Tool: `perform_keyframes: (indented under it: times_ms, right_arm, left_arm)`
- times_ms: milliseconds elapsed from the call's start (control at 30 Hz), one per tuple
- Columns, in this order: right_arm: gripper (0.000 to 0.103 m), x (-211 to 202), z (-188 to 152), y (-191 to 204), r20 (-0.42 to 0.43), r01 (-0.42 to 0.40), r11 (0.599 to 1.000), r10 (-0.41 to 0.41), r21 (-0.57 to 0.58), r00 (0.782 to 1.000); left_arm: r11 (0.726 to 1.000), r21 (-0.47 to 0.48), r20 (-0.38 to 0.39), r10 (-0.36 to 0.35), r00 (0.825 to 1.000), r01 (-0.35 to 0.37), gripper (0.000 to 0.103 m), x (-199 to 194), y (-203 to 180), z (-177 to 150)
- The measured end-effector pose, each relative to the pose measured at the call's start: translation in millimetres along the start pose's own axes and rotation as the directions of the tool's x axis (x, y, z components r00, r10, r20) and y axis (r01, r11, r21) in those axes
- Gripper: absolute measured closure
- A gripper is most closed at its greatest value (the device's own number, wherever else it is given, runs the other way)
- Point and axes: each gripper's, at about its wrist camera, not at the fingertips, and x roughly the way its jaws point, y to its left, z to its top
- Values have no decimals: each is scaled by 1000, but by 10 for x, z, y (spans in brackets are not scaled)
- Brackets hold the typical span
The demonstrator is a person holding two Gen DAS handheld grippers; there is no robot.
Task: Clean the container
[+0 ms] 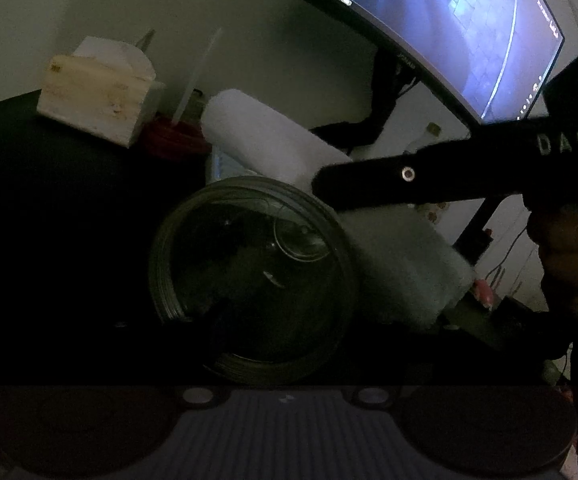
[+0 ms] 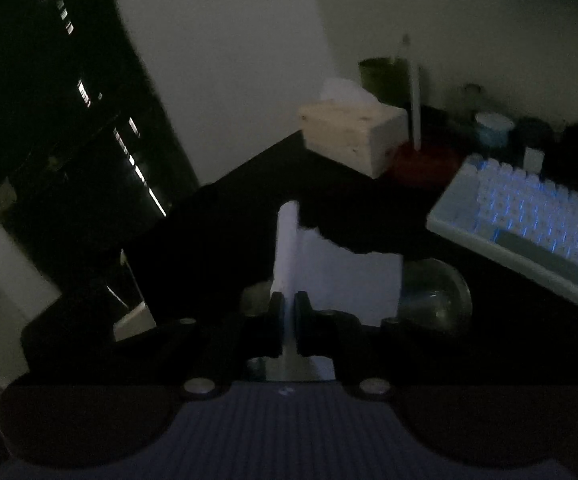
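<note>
A clear glass jar (image 1: 253, 276) lies sideways with its open threaded mouth facing the left wrist camera. My left gripper (image 1: 249, 320) is shut on the jar, its dark fingers hard to make out around the rim. My right gripper (image 2: 288, 320) is shut on a white cloth (image 2: 329, 272), which stands up between its jaws. In the left wrist view the right gripper's black finger (image 1: 409, 180) reaches in from the right, holding the cloth (image 1: 401, 268) beside the jar's mouth. The jar (image 2: 437, 296) shows faintly to the right of the cloth in the right wrist view.
A wooden tissue box (image 1: 93, 92) (image 2: 353, 136) sits at the back of the dark desk. A red round object (image 2: 425, 164) with a white stick stands beside it. A backlit white keyboard (image 2: 529, 216) lies to the right. A lit curved monitor (image 1: 469, 20) hangs above.
</note>
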Motion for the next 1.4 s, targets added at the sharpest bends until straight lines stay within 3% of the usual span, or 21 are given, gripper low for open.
perform_keyframes:
  times_ms: [67,167,233,433,533,600,733,867,900,933,1033,1100,1233,1300,1367,1400]
  right_arm:
    - [97,26,32,-142,2,41,999,-41,20,999]
    - [97,79,104,-480,18,149,979,-153,138,988]
    - [95,71,95,-548,25,142,970,-149,196,988]
    - [95,37,-40,-39,50,-27,999,28,-17,998]
    - [98,132,44,-190,72,-52,998,49,43,996]
    - [98,206,111,-379,106,7,993,-19,116,994]
    - [97,215,70,-440,153,29,983,-58,183,987]
    - [98,13,-132,-207,148,-4,999,-3,48,989]
    - [98,4,-145,-192,145,25,1000,-27,17,989]
    - [98,14,-136,-227,142,63,998,-65,18,988]
    - [96,71,-31,-532,131,146,971,-172,192,976]
    - [95,91,-20,-484,140,130,967,-162,218,977]
    - [95,91,-90,3,132,-27,999,23,31,991]
    - [95,90,-91,96,125,-17,1000,19,-20,992]
    - [97,100,-64,-16,109,-18,1000,16,19,994]
    - [97,114,-41,-117,111,32,998,-38,61,993]
  left_arm:
    - [1000,-2,1,2,1000,-2,48,-2,-47,-7]
    - [1000,-7,7,13,1000,-13,47,-9,-107,-15]
    - [1000,-13,8,7,1000,-6,47,-16,-138,-18]
    - [999,-35,14,-2,1000,3,47,-46,-164,-16]
    - [999,-48,29,0,1000,2,38,-86,-177,-19]
    - [998,-56,51,-3,999,6,28,-108,-191,-36]
    - [998,-67,78,-13,997,18,26,-121,-192,-78]
    - [996,-77,77,-34,996,40,26,-119,-227,-82]
    - [996,-82,76,-39,996,45,26,-115,-251,-83]
    - [996,-83,74,-35,997,42,27,-115,-290,-88]
    - [997,-79,70,-14,997,20,37,-103,-386,-99]
    - [998,-66,71,1,997,4,42,-92,-426,-111]
    - [997,-71,74,9,997,-4,46,-69,-448,-116]
    - [996,-84,75,12,997,-6,51,-75,-450,-128]
    - [995,-101,74,7,997,1,55,-76,-484,-130]
    - [994,-110,72,-1,997,9,60,-75,-508,-130]
